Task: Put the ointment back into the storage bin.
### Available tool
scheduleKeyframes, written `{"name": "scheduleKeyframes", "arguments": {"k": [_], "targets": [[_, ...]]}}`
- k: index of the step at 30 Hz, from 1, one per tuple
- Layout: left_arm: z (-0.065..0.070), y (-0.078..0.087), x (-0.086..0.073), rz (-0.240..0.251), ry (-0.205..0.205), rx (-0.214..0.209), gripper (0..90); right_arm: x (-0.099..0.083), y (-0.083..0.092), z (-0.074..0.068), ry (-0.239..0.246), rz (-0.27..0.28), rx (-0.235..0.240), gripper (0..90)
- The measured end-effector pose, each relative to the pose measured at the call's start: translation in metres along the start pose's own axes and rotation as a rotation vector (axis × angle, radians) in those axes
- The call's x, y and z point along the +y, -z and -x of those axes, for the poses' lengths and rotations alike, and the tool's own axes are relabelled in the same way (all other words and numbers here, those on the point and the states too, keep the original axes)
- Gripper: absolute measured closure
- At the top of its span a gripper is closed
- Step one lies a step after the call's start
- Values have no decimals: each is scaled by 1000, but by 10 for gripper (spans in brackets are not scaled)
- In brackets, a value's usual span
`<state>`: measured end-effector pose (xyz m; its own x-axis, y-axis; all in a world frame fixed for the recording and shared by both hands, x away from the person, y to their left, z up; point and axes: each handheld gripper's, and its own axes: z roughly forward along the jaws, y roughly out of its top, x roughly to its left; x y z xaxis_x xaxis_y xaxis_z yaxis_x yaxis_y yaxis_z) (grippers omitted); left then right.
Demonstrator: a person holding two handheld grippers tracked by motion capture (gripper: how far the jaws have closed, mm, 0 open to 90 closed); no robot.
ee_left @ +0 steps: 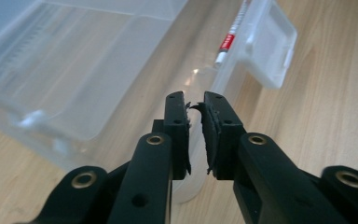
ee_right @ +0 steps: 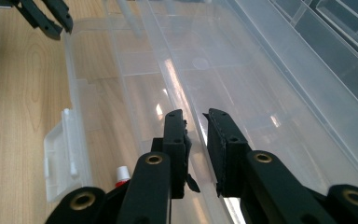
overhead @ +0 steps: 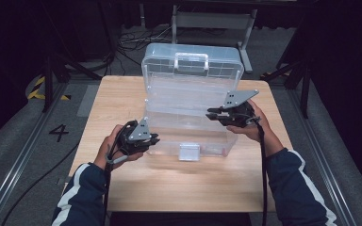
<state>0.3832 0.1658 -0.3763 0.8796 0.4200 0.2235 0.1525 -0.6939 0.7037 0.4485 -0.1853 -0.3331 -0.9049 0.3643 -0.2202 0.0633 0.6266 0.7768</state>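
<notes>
A clear plastic storage box [overhead: 202, 146] stands on the wooden table [overhead: 118, 94], its lid [overhead: 192, 70] raised upright at the back. A clear inner tray [overhead: 184, 113] lies across the box. My left gripper [overhead: 154, 139] sits at the box's front left corner; in the left gripper view [ee_left: 195, 100] its jaws stand close together with a clear plastic rim [ee_left: 193, 154] pinched between them. My right gripper [overhead: 210, 113] is at the tray's right end, its jaws [ee_right: 196, 116] closed on the tray's long rim [ee_right: 168, 70]. A red-and-white pen [ee_left: 228, 39] lies inside the box.
The box's front latch flap [overhead: 189, 152] hangs open toward me. Bare table runs in front of the box and on its left. Dark stands, cables and a metal frame [overhead: 212, 21] crowd the floor behind the table.
</notes>
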Motion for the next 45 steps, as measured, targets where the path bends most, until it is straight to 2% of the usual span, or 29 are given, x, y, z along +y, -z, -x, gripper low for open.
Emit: {"name": "scheduleKeyframes", "arguments": {"k": [2,5,6,7,9,11,13,14,18,24,25,29,33,38,42,45], "targets": [[-6,9,-6,19,38,17,787,-2,0,0,-6,13,2,783],[-14,21,-14,28,69,62,799,-3,0,-1,-6,16,4,783],[-14,21,-14,28,69,62,806,-3,0,-1,-5,16,4,783],[-20,27,-18,41,91,88,806,-3,0,-1,-5,16,4,783],[-27,32,-22,67,128,110,835,-3,0,-1,-2,19,1,782],[-37,34,-26,94,176,128,857,-3,-1,-2,-2,20,-2,781],[-45,33,-27,107,203,140,876,-3,-1,-2,-2,19,-4,780],[-51,31,-27,114,224,160,889,-3,-1,-2,-3,20,-4,779],[-65,24,-25,135,267,158,900,-3,-1,-3,-1,18,-7,778],[-84,12,-16,161,299,144,900,-4,0,-3,-1,20,-2,778],[-87,10,-15,167,311,154,900,-4,0,-3,-1,20,-2,778],[-98,5,-9,222,356,144,900,-5,0,-5,2,23,-2,778],[-104,2,2,243,353,138,900,-6,0,-6,-1,27,-5,777],[-109,1,15,254,343,156,900,-7,0,-7,0,27,1,778],[-110,1,22,260,353,169,900,-8,0,-8,0,25,-1,776],[-112,1,26,275,353,162,900,-9,1,-8,0,25,-4,772]]}}
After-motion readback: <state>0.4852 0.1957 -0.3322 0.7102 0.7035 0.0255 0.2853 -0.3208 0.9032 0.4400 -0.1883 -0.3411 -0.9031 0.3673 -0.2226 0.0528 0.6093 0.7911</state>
